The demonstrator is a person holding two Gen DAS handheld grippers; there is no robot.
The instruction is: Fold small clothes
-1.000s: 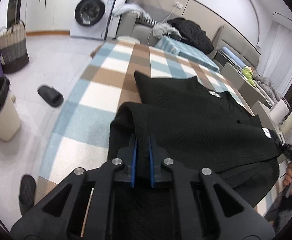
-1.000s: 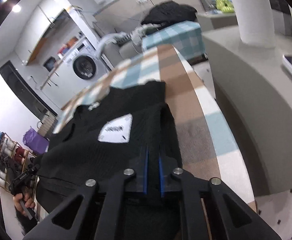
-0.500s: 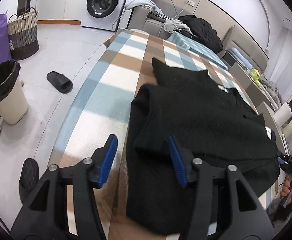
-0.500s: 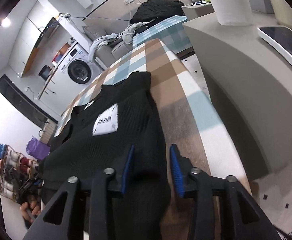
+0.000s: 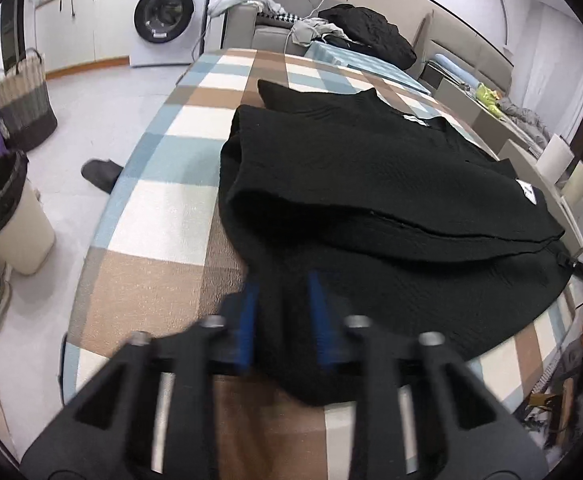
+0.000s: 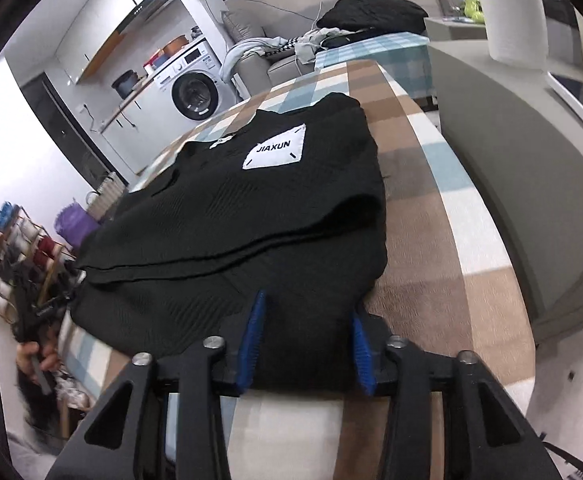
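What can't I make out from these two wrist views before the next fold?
- Left tongs: blurred in the left wrist view; whether the pads press the black garment is unclear.
- Right tongs: the near hem lies between them, but the tongs' body hides its edge.
- Garment's sleeves: tucked under folded layers in both views.
- Neck tag: too small to read.
- Person: only a hand shows at the frame edge.

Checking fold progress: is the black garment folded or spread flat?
Partly folded. The black sweater has an upper layer doubled over a lower one, its edge running across; the lower hem lies unfolded near both grippers.
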